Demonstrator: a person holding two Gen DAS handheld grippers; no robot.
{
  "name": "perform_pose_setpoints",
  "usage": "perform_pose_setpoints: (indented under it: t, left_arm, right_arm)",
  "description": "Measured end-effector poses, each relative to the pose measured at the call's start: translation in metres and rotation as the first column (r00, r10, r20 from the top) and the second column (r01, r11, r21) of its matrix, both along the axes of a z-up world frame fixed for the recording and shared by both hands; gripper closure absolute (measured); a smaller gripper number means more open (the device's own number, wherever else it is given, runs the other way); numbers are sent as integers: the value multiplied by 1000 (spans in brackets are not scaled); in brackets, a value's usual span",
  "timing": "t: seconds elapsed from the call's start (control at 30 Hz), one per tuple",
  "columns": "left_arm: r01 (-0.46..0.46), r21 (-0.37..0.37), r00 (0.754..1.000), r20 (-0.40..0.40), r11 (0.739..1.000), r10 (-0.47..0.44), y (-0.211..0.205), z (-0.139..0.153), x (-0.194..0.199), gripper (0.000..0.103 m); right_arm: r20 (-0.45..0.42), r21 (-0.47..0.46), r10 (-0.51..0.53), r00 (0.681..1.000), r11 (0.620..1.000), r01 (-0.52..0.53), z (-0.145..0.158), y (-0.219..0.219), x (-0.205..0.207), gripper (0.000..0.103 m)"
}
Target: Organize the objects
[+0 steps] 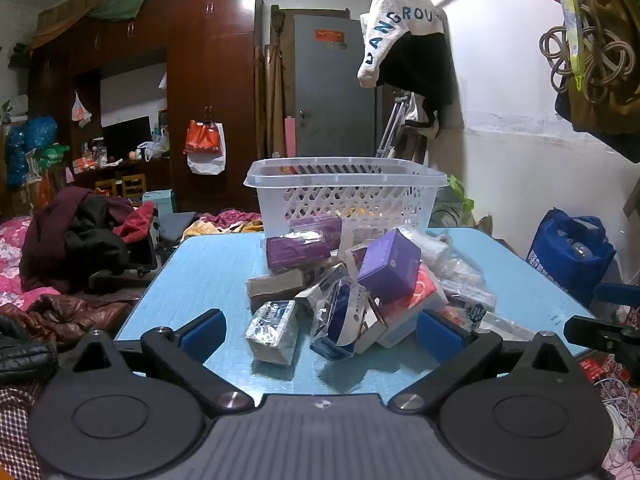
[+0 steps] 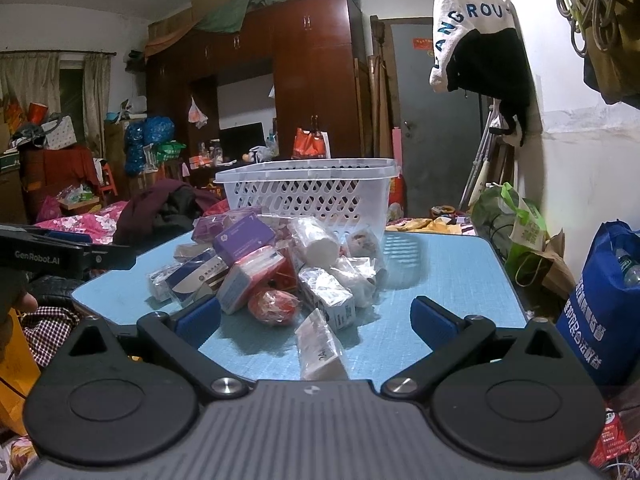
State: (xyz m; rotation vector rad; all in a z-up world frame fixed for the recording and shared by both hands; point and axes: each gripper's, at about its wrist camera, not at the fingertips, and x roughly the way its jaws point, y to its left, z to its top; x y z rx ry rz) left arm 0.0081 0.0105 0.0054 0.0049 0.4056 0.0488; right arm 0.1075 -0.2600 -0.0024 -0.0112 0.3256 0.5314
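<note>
Background, as seen ahead of the grippers: a tall dark-red wardrobe [image 1: 208,80] fills the far wall, an orange-and-white plastic bag [image 1: 205,146] hanging from its door; beside it, further right, stands a grey door [image 1: 334,88]. Above and to the right hangs a white garment with blue lettering [image 1: 394,34] over a black one. Coiled cord [image 1: 588,60] hangs at upper right. A blue shopping bag [image 2: 600,300] sits low on the right, a green-and-white bag [image 2: 516,220] beyond it. To the left, heaped dark clothing [image 1: 76,236] lies on pink floral bedding [image 2: 84,222]
</note>
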Motion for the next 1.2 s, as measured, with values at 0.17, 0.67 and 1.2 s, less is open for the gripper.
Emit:
perform_pose_setpoints:
  t: [0.17, 0.67, 1.2]
  left_arm:
    - [2, -1, 1000, -6, 1000, -2, 1, -1, 1, 0]
    - [1, -3, 1000, -18, 1000, -1, 2, -5, 6, 0]
    - [2, 1, 1000, -21, 1000, -2, 2, -6, 6, 0]
  right_arm:
    - [8, -2, 1, 1000, 1000, -1, 0, -1, 0, 0]
    - [3, 1, 8, 1000, 1000, -8, -5, 0, 2, 0]
    - [0, -3, 8, 1000, 1000, -8, -6, 0, 2, 0]
